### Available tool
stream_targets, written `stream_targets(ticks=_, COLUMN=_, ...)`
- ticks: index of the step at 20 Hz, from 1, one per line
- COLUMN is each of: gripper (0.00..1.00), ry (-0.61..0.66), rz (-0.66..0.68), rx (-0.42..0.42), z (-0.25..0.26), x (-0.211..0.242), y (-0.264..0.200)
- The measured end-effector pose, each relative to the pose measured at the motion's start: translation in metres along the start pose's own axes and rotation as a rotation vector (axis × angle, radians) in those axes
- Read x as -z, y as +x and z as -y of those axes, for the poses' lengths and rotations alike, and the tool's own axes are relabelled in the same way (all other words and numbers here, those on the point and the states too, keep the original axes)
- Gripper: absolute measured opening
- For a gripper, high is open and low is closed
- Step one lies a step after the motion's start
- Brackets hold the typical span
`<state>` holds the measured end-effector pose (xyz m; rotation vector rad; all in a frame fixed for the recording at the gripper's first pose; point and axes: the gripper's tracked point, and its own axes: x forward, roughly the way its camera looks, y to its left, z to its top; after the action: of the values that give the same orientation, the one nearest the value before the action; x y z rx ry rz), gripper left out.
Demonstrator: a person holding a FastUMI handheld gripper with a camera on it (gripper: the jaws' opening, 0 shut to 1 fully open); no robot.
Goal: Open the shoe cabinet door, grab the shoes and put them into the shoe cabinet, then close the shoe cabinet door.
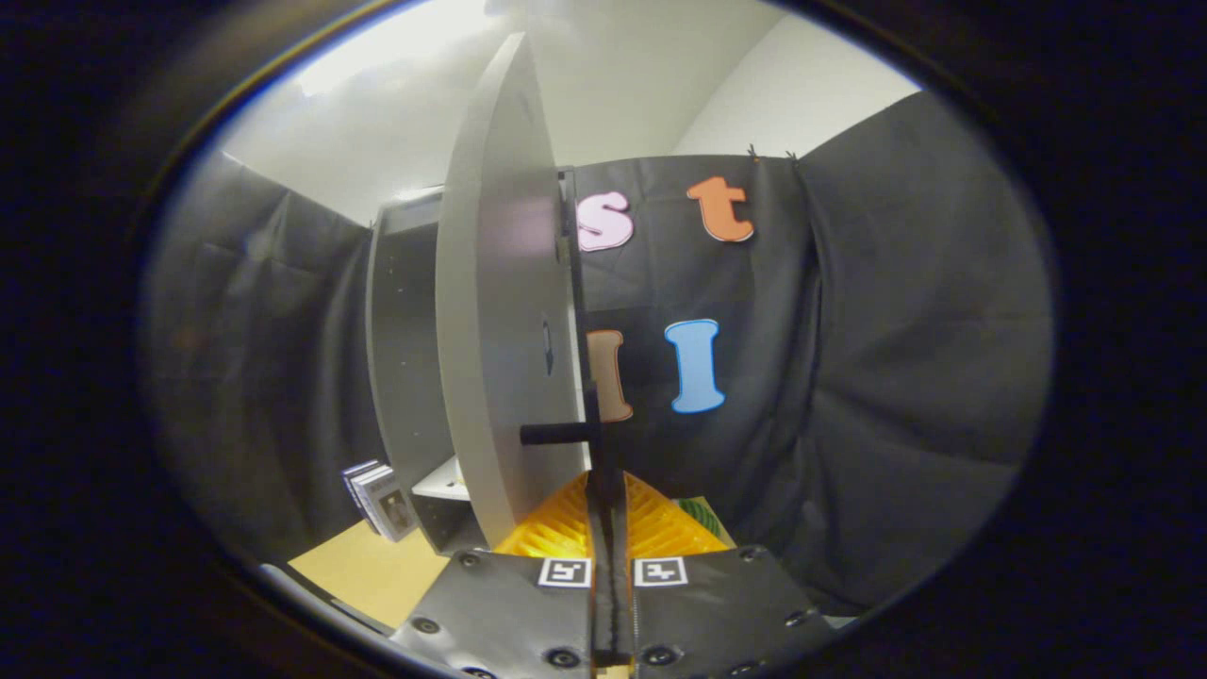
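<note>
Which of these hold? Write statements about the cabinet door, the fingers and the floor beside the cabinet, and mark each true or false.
1. The cabinet door stands open. True.
2. The fingers are spread wide apart. False: they are closed on the door's black handle.
3. Small boxes lean beside the cabinet. True.
4. A shoe hangs between the fingers. False: they pinch the handle.

Pale grey cabinet door (500, 311), black handle (589, 429), ribbed orange fingers (556, 528), tan floor (363, 566)
</note>
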<state>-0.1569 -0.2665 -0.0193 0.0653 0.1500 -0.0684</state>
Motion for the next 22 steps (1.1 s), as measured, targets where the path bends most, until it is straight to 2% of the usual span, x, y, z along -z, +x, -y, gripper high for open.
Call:
stream_targets(ticks=5, gripper=0.03, ry=-0.023, rz=-0.015, rx=-0.046, z=0.007, x=0.008, y=-0.016)
stream_targets(ticks=9, gripper=0.02, ry=-0.044, rz=-0.010, rx=0.032, z=0.014, x=0.021, y=-0.042)
stream_targets(ticks=12, gripper=0.02, ry=-0.118, rz=0.016, rx=0.108, z=0.006, x=0.019, y=-0.064)
stream_targets(ticks=14, gripper=0.02, ry=-0.167, rz=0.043, rx=0.130, z=-0.016, x=0.015, y=-0.076)
stream_targets(ticks=16, gripper=0.02, ry=-0.176, rz=0.058, rx=0.117, z=-0.047, x=0.018, y=-0.078)
stream_targets(ticks=20, gripper=0.02, ry=-0.147, rz=0.012, rx=0.077, z=-0.111, x=0.051, y=-0.072)
stream_targets(ticks=22, gripper=0.10, ry=-0.110, rz=-0.014, rx=0.031, z=-0.144, x=0.074, y=-0.063)
